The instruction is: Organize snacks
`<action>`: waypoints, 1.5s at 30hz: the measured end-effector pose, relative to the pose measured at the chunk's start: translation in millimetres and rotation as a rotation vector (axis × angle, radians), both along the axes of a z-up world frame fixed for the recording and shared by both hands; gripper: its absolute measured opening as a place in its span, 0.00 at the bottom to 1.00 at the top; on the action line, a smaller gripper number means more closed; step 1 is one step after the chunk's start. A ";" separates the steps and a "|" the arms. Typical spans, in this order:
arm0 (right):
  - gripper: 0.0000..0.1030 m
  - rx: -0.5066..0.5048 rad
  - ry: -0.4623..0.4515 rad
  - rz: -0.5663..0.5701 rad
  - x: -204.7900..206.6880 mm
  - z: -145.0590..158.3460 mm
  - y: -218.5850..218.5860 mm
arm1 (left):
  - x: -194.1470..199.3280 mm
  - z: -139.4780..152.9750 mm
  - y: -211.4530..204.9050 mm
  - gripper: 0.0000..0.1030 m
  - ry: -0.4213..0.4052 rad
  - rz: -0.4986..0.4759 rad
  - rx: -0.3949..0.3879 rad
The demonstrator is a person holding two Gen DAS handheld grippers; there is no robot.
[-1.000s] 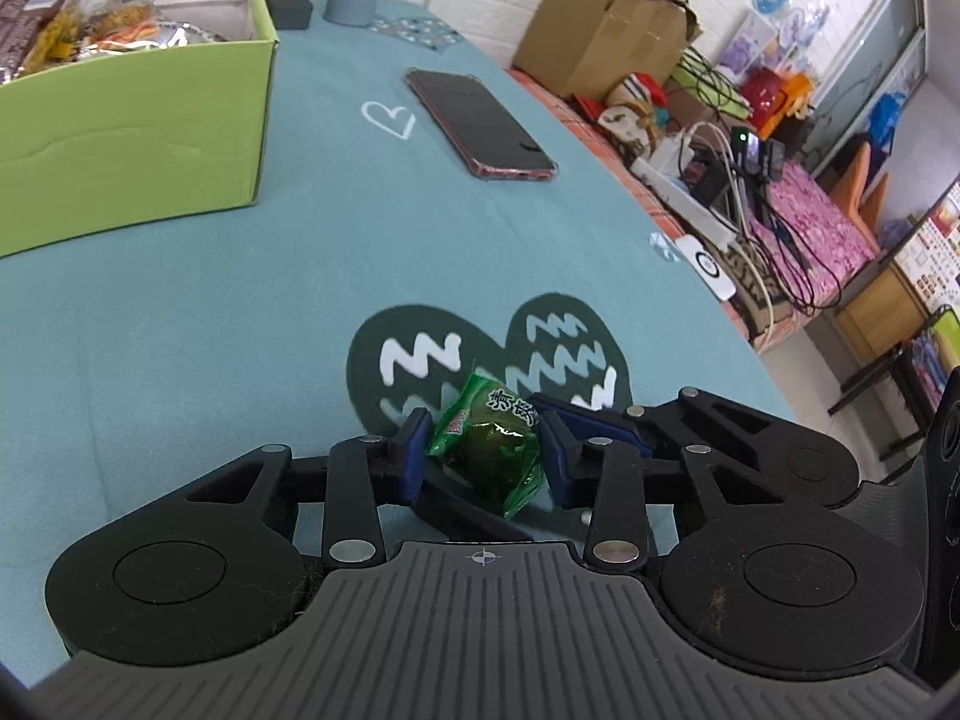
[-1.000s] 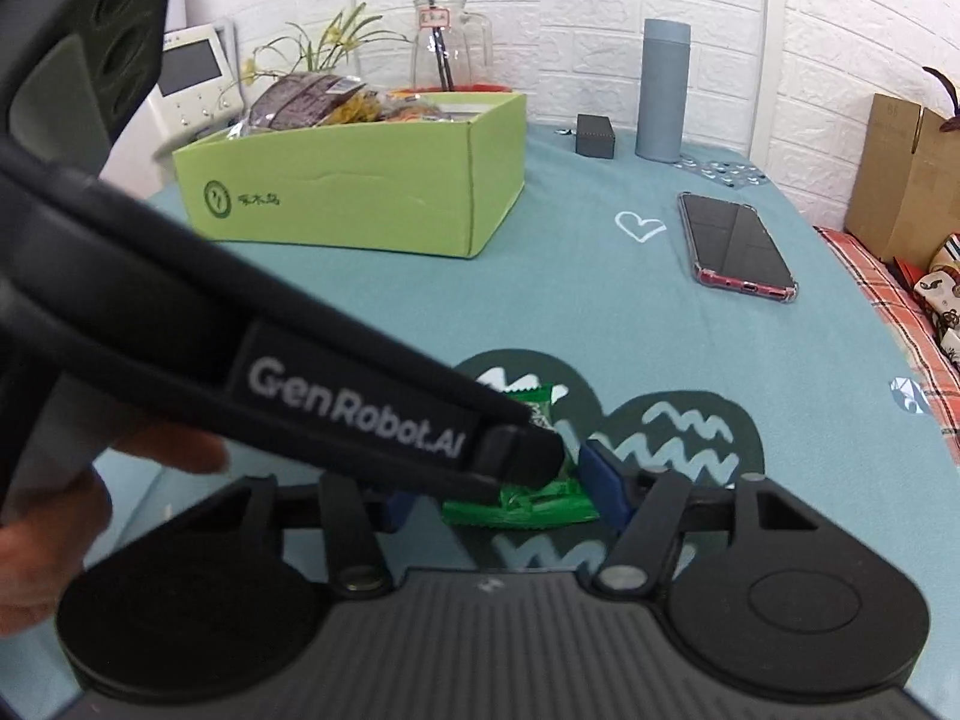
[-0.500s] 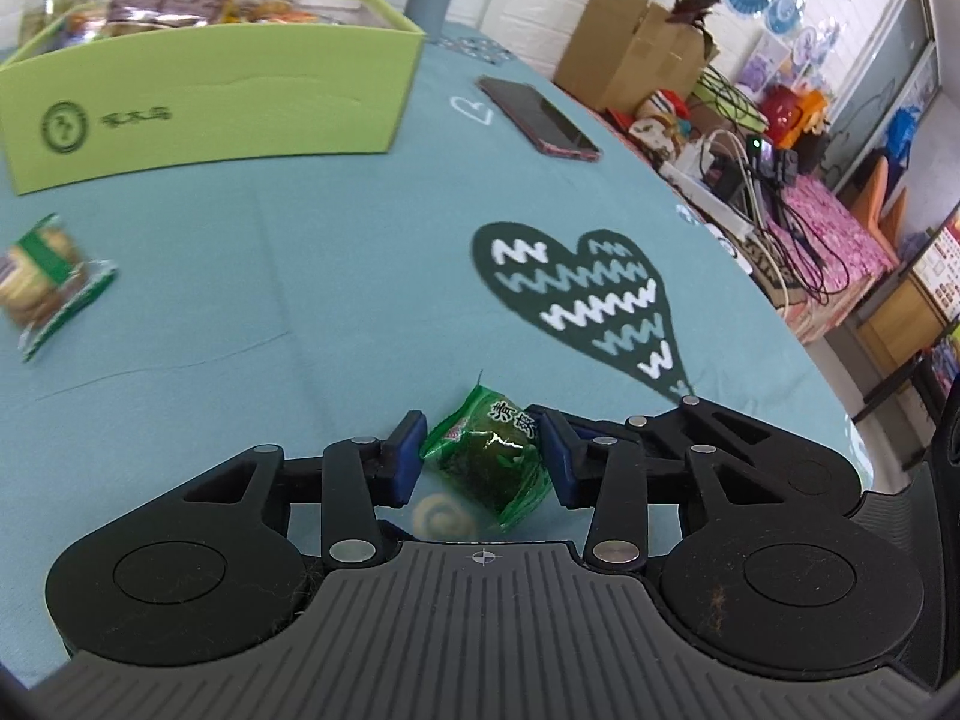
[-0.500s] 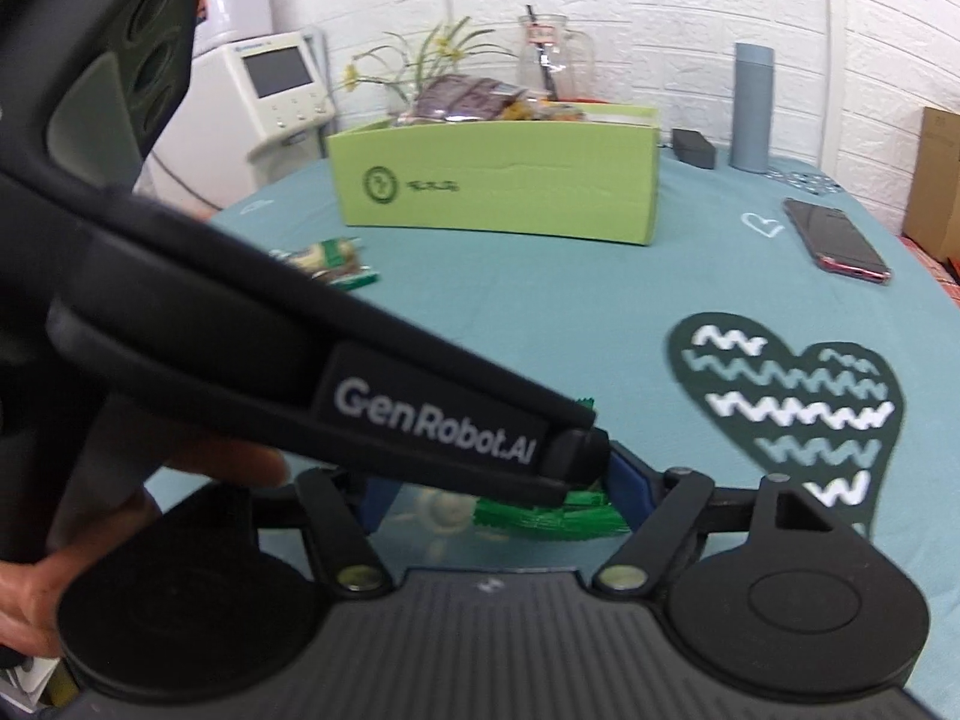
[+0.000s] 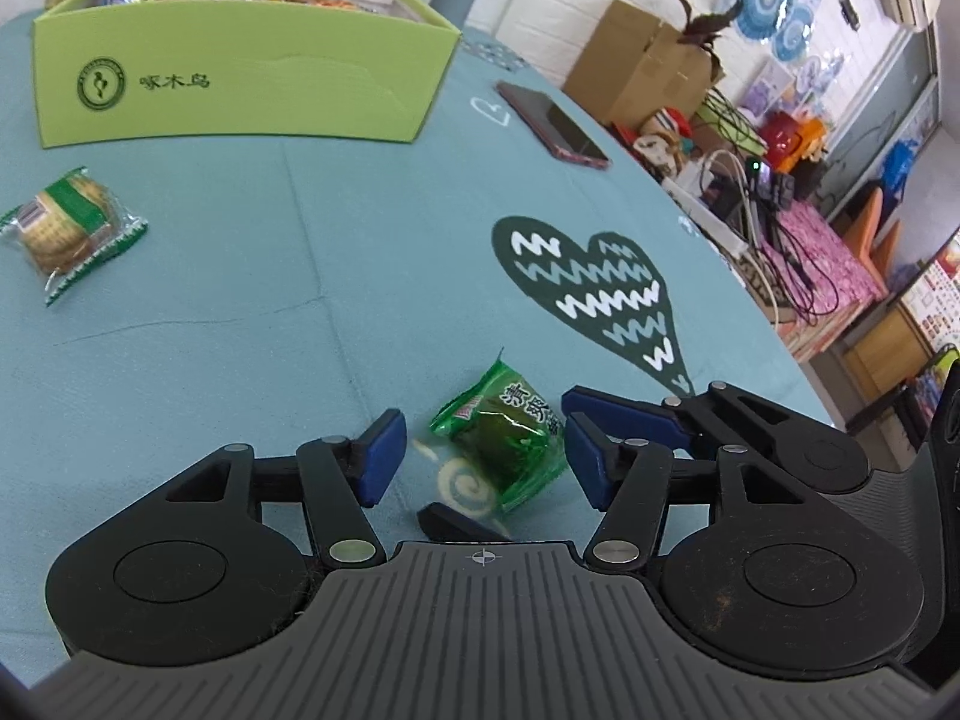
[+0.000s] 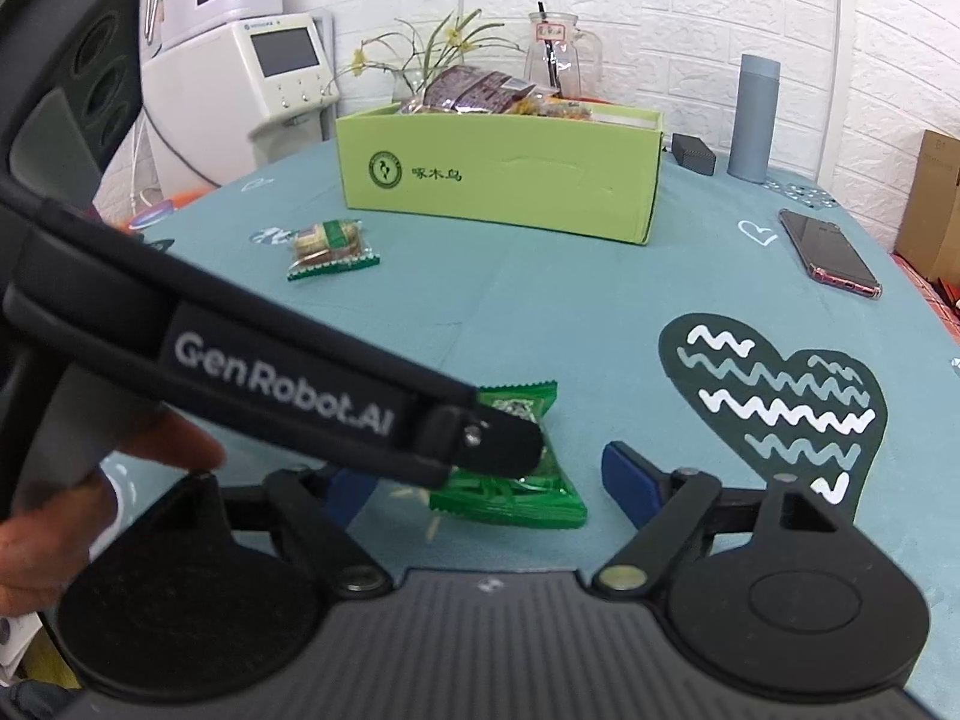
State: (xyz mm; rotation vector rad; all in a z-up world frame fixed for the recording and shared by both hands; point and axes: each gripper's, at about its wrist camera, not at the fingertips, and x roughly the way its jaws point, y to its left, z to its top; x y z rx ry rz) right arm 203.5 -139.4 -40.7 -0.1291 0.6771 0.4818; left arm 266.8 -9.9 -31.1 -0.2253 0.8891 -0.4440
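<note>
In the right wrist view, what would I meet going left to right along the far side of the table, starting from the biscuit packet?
Biscuit packet → green box → small black box → grey bottle → phone.

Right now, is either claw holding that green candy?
No. The candy lies on the table between the left gripper's open jaws, which just opened; the right gripper is open too.
</note>
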 end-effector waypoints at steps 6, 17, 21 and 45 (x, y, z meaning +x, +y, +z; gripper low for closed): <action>0.54 0.024 -0.001 0.005 -3.1 0.9 -4.8 | 0.8 -2.0 -4.1 0.11 0.022 -0.024 -0.023; 0.58 0.018 -0.209 0.044 103.7 70.7 7.7 | 99.3 83.9 4.4 0.11 -0.160 0.032 -0.065; 0.59 0.031 -0.236 0.066 174.9 89.2 25.1 | 162.9 107.8 14.4 0.11 -0.212 0.078 -0.034; 0.91 0.045 -0.272 0.068 201.9 88.6 34.3 | 170.3 131.1 81.5 0.54 -0.334 0.135 -0.073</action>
